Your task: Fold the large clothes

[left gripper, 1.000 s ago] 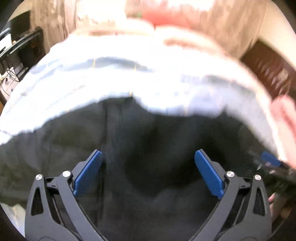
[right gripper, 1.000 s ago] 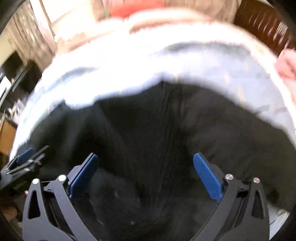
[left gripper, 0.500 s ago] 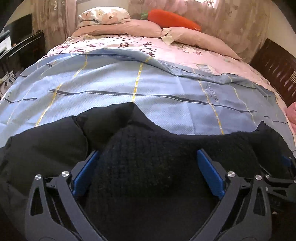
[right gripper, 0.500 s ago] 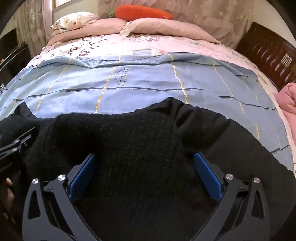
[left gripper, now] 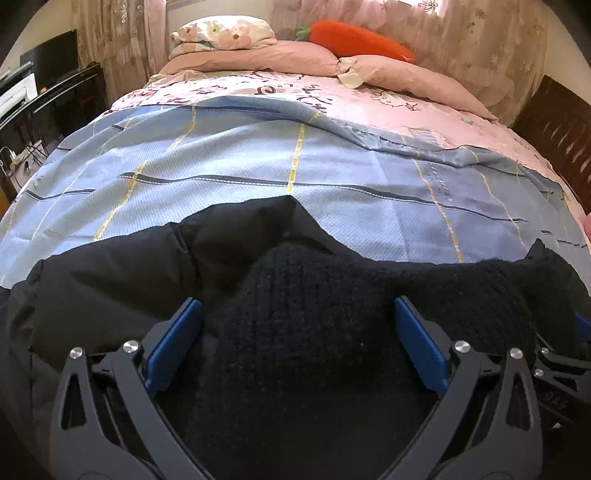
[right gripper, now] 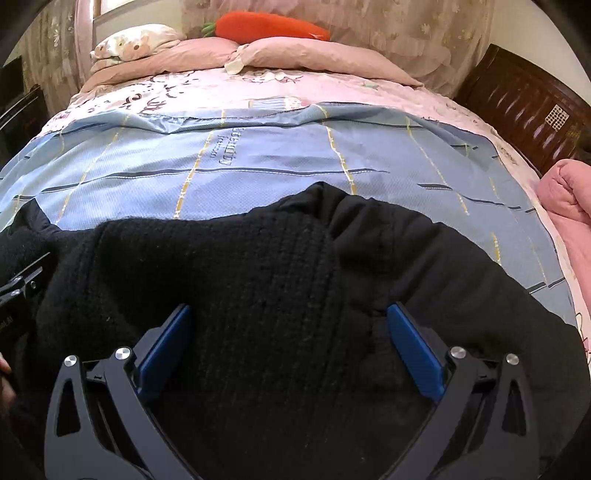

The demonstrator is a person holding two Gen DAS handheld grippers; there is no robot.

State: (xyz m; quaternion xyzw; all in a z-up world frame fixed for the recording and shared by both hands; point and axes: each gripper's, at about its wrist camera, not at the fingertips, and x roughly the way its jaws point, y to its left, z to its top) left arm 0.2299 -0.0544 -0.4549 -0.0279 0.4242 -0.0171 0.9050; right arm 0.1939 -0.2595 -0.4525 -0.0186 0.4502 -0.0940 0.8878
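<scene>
Black clothes [left gripper: 303, 332] bunched at frame bottom on bed [left gripper: 295, 177]; both hand-held grippers, left [left gripper: 299, 343] and right [right gripper: 288, 339], wide open, gripping nothing; fold barely begun; next, pinch an edge.

Bed [left gripper: 258, 173] w/ blue sheet, curtains [right gripper: 406, 29] behind.

Garment down on the bed, my view steady

1 second ago both my wrist views were a blur, with smooth dark cloth between the spread pads; half a second back the picture cleared and the black knit sweater [left gripper: 314, 332] [right gripper: 229, 288] filled the gap of the left gripper [left gripper: 297, 343] and the right gripper [right gripper: 288, 343]. Since then its far edge sits slightly lower against the blue blanket [left gripper: 258, 166] [right gripper: 277, 155].
</scene>
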